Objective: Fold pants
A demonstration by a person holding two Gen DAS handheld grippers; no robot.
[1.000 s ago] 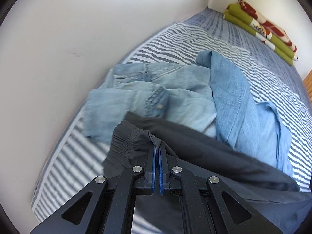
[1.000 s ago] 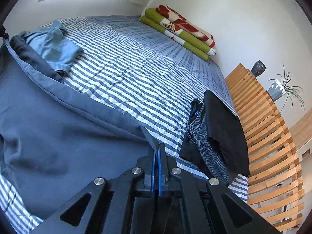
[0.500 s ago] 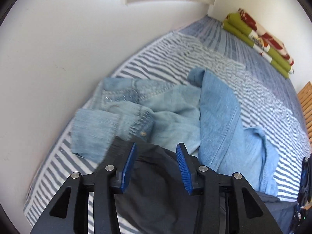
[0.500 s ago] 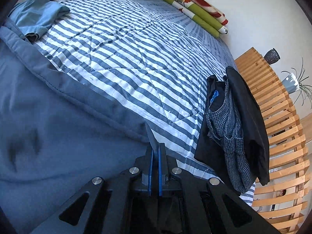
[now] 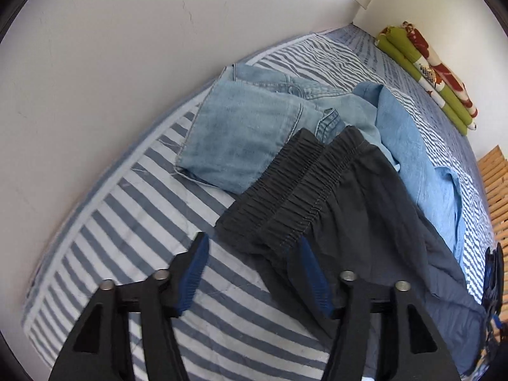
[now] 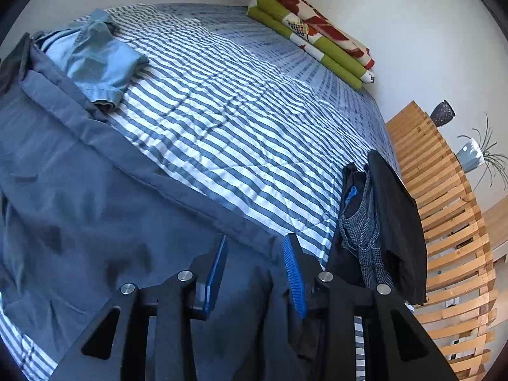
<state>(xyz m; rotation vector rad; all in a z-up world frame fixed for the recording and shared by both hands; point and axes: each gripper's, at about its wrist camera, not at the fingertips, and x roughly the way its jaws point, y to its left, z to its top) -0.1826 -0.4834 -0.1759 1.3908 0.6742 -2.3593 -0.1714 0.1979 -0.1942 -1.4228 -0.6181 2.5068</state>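
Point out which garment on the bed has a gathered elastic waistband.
The dark pants nearest the left gripper: their ruched elastic waistband overlaps the light blue jeans. The jeans show a flat stitched hem, and the blue shirt shows none.

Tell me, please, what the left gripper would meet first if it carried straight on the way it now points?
Most likely the dark pants' elastic waistband, lying just ahead of the open left gripper, its edge by the blue pads; depth is hard to judge, so the striped bedcover could come first.

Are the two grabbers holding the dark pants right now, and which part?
Nothing is held. The left gripper and the right gripper have just been opening, and the dark pants lie loose on the bed.
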